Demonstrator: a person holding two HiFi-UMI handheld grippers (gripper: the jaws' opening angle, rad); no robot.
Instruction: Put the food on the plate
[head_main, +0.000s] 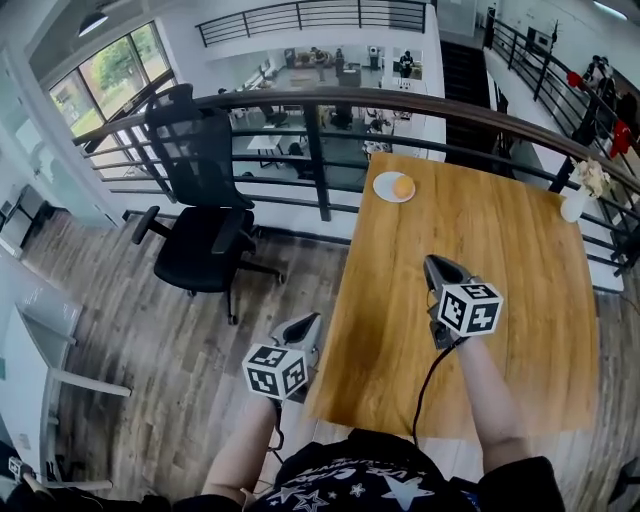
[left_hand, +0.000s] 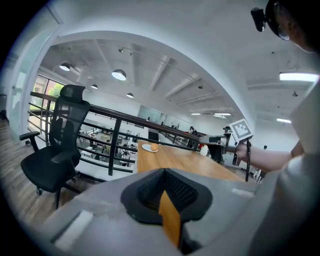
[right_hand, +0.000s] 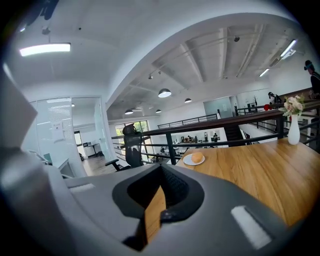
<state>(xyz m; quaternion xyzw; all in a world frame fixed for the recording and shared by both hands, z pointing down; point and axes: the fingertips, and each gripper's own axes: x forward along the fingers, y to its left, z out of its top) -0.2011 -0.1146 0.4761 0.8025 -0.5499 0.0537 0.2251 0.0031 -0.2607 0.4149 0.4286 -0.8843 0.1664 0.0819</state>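
Food (head_main: 403, 185) on plate (head_main: 380, 190), far table (head_main: 510, 300) corner; left claw (head_main: 305, 326), right claw (head_main: 438, 266) both closed, empty.

A black office chair (head_main: 200, 215) stands on wood floor (head_main: 120, 300) beside a dark railing (head_main: 318, 150).

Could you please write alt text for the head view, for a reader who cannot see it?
A round orange food sits on a white plate at the far left corner of a wooden table. Nearer the camera, a person holds the right gripper over the table and the left gripper off its left edge, both shut and empty.
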